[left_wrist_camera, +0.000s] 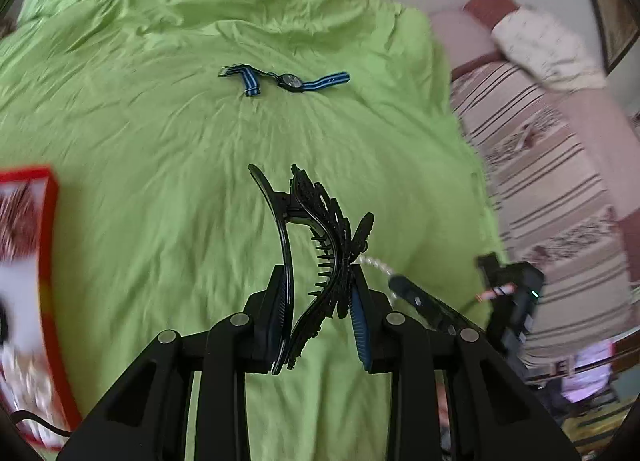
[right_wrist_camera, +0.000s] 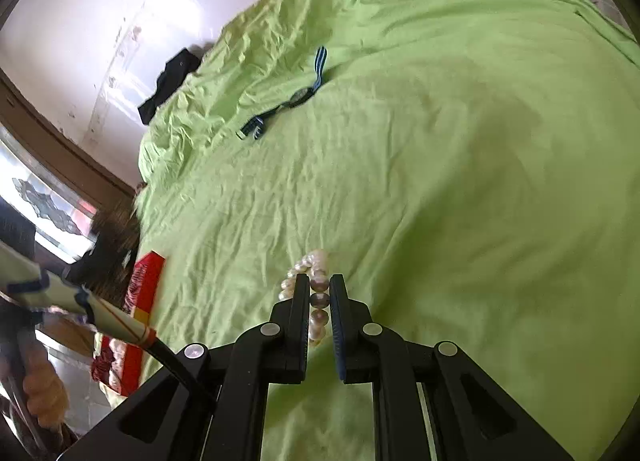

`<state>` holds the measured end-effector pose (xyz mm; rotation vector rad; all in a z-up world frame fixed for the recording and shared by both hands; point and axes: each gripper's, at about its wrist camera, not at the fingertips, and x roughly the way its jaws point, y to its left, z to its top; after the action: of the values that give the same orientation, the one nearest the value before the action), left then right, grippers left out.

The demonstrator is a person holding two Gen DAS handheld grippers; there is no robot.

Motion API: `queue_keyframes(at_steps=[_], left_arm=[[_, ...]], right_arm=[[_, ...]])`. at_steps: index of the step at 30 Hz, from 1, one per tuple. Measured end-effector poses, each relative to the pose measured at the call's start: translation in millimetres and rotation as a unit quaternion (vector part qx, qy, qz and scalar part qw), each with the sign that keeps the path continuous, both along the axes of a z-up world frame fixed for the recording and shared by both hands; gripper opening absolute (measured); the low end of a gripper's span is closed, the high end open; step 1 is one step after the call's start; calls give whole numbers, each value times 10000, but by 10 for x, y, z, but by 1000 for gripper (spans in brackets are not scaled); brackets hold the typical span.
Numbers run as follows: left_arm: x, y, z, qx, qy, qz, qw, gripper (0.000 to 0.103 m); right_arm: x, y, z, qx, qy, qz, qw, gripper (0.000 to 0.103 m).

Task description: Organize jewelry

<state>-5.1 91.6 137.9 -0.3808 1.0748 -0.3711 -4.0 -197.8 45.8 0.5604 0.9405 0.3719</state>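
Observation:
My left gripper (left_wrist_camera: 318, 281) is shut on a black butterfly hair claw clip (left_wrist_camera: 320, 245) and holds it above the green sheet (left_wrist_camera: 160, 121). My right gripper (right_wrist_camera: 319, 285) is shut on a pearl bracelet (right_wrist_camera: 316, 301), whose white and mauve beads show between and beyond the fingers. The right gripper also shows in the left wrist view (left_wrist_camera: 404, 285), low right, with pearls (left_wrist_camera: 376, 264) beside it. A watch with a blue striped strap (left_wrist_camera: 290, 81) lies flat on the sheet further off; it also shows in the right wrist view (right_wrist_camera: 298, 97).
A red-rimmed box (left_wrist_camera: 48, 221) sits at the left edge of the sheet and shows in the right wrist view (right_wrist_camera: 144, 293). A striped sofa (left_wrist_camera: 560, 181) stands to the right. A dark cloth (right_wrist_camera: 168, 81) lies at the bed's far edge by the wall.

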Motion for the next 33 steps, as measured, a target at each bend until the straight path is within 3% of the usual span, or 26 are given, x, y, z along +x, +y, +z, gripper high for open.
queue_keyframes(at_steps=[11,20,23,27,30,33], left_arm=[[-749,537,-208,-1084,203,237,9936,29],[-1111,718,-337,-1212,220,431,9914,29],[-1197,720,-419,-1526,307,292,9874,29],[-1191,659,-723,-1429,640,201,9875,29],[-1159,707,-1022,-992,915,483,9897,29],[-1177,788,-1049,-1038,864,570,9892,32]], right_arm=[[-538,245,590,-524,-370,63,9979,11],[-822,465,870,-800,-428,242,9956,11],[-918,576,856,-677,-338,429,9962,11],[-942,653,583,-135,242,662,9974,11],[-911,624,294,-316,666,499,9960,11],[-939,523,141,-717,804,268,9938,11]])
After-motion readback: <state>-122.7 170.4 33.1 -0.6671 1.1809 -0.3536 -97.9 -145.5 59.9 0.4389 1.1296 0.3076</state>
